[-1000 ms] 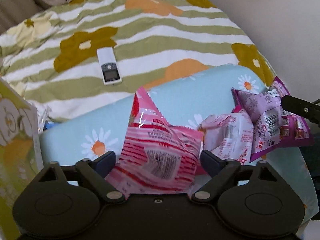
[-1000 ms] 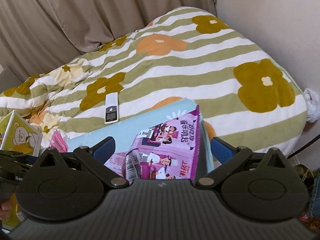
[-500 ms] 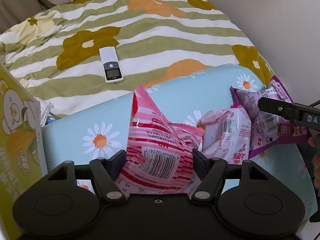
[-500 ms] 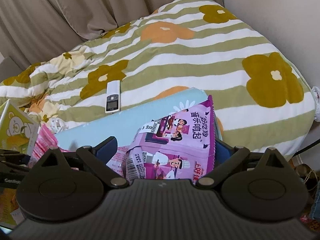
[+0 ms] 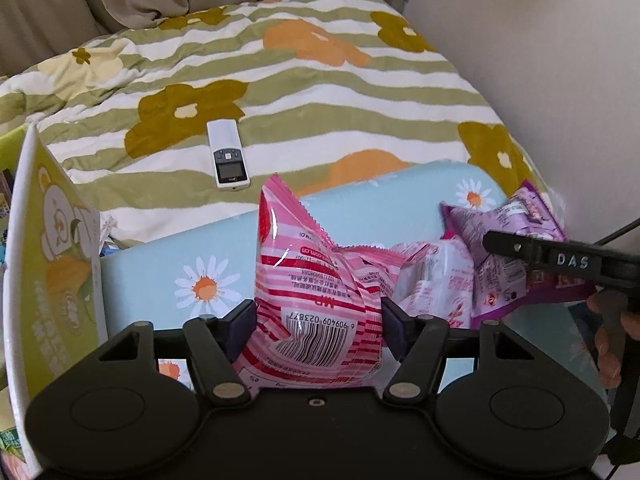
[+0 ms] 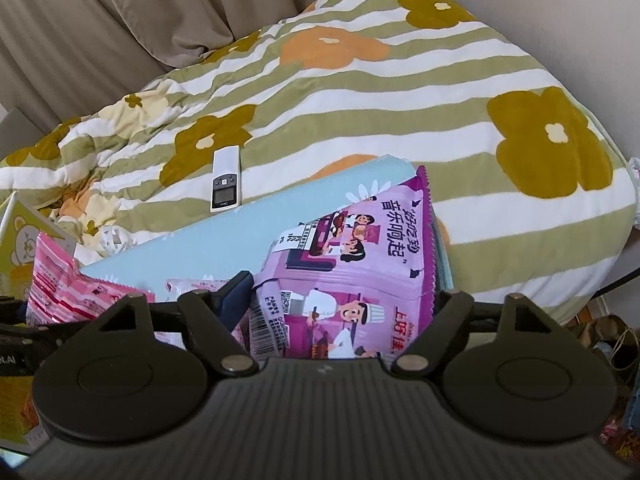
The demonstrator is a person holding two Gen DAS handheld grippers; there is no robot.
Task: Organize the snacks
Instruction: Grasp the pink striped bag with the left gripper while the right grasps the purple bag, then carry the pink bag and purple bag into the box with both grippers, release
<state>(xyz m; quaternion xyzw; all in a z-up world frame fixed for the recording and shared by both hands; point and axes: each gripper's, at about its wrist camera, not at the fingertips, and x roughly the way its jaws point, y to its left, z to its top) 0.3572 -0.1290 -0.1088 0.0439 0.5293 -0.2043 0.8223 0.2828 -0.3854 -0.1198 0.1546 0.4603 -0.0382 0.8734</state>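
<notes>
My left gripper (image 5: 318, 322) has just been closing and its pads now press both sides of the pink striped packet (image 5: 316, 280), which stands on end on the blue daisy cushion (image 5: 168, 256). The yellow bear box (image 5: 56, 264) lies directly to its left, nearest this hand. My right gripper (image 6: 340, 304) has just been closing around the purple packet (image 6: 360, 264); I cannot tell whether it grips yet.

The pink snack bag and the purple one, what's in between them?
A pale pink packet lies between the pink snack bag and purple bag, in the left wrist view.

Remote (image 5: 227, 155) on blanket (image 5: 320, 92), behind packets (image 5: 320, 292)
</notes>
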